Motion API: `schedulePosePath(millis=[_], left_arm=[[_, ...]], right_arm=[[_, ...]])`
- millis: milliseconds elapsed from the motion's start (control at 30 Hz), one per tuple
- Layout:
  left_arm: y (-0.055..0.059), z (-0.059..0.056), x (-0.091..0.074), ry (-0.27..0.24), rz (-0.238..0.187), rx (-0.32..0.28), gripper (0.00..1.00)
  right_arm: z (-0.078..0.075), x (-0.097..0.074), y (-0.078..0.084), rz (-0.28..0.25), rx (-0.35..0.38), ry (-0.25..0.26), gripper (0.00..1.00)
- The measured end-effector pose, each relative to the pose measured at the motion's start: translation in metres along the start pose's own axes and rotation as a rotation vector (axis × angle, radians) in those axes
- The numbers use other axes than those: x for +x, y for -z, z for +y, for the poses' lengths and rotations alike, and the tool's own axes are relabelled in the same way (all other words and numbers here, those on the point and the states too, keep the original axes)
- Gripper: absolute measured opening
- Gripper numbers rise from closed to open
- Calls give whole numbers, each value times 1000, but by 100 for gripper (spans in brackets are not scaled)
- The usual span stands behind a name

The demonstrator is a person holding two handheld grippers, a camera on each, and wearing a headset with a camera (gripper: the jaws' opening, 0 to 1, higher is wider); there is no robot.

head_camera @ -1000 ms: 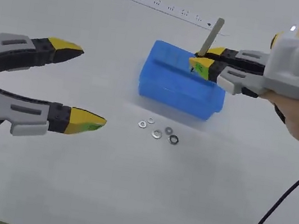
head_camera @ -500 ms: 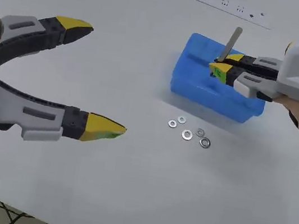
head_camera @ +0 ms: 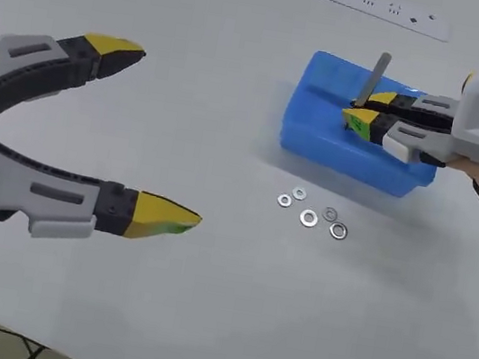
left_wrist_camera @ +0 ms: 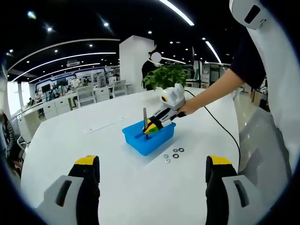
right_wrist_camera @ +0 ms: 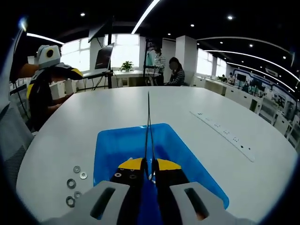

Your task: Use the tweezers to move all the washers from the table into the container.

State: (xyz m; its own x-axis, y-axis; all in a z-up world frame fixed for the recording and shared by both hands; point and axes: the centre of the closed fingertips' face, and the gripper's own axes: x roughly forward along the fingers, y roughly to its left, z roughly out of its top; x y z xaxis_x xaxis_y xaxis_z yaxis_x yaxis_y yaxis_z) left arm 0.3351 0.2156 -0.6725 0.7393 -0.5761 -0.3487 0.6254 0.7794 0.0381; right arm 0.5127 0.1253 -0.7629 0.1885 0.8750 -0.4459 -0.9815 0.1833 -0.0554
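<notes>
1. The left tongs (head_camera: 164,136) are held wide apart and empty above the worktop (head_camera: 199,319), well away from the work
2. Five washers (head_camera: 311,215) are seen lying in a loose cluster on the worktop, just in front of the blue container (head_camera: 343,159); none is judged to have been moved yet, as no washer can be made out on the part of the container floor seen in the right gripper view
3. The right tongs (head_camera: 360,109) are clamped together on the tweezers (head_camera: 375,73), which are held over the container and stick out beyond the jaws
4. The step in hand is judged to be getting the tweezers gripped and ready
5. Next, the tweezers are to be carried to the cluster and their tips lowered onto one washer, with the squeeze kept gentle so that the thin ring is not flicked away
</notes>
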Motion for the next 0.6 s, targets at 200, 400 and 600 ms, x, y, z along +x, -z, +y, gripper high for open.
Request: schedulePosePath(millis=[200,400,600], left_arm=[[-4,-5,1,13,-5,6,99],[-11,0,3,0,-22,1,99],[-30,21,14,-17,-88,-14,95]], right_arm=[[-4,0,1,-4,7,2,10],[-3,-6,-5,-16,13,25,10],[2,-16,-17,-18,-16,35,8]])
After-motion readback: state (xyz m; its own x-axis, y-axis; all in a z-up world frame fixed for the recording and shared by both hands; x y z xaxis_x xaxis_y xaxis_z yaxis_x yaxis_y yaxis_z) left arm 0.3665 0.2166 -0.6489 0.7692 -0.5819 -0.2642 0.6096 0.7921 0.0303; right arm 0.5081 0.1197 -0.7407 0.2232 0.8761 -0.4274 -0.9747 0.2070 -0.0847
